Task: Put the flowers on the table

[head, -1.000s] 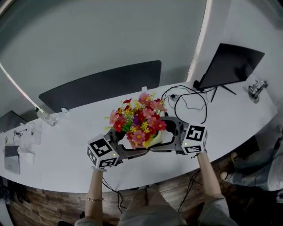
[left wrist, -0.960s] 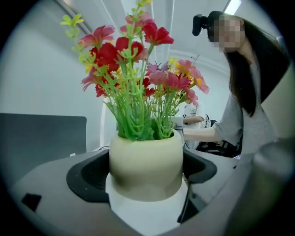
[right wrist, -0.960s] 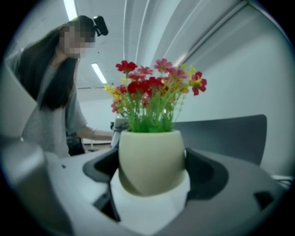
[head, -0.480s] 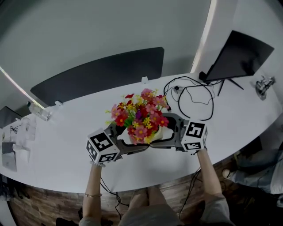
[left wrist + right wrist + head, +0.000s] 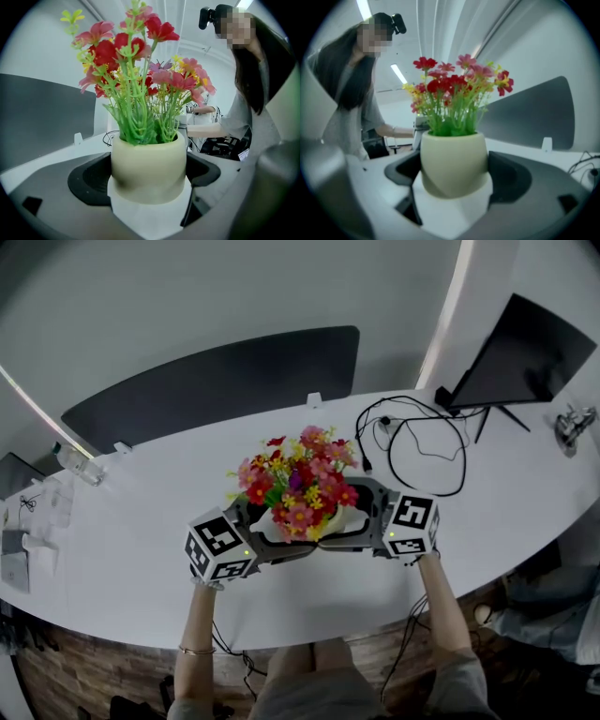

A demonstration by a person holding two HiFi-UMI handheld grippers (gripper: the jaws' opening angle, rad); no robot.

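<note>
A cream pot [image 5: 330, 523] of red, pink and yellow flowers [image 5: 295, 486] is held over the middle of the white table [image 5: 141, 559]. My left gripper [image 5: 281, 542] clasps it from the left and my right gripper [image 5: 349, 529] from the right, and their jaws meet around it. In the left gripper view the pot [image 5: 149, 168] fills the space between the dark jaws of the left gripper [image 5: 150, 190]. The right gripper view shows the same pot [image 5: 453, 161] seated between the jaws of the right gripper [image 5: 452, 190]. The pot's base is hidden, so I cannot tell whether it touches the table.
A looped black cable [image 5: 412, 442] lies on the table right of the pot, near a dark monitor [image 5: 534, 352]. A dark panel [image 5: 216, 385] stands behind the far edge. A bottle [image 5: 75, 460] and papers [image 5: 19, 549] sit at the far left.
Both grippers keep their hold on the pot. It has shifted only slightly over the table, and the head view has swung a little to the side.
</note>
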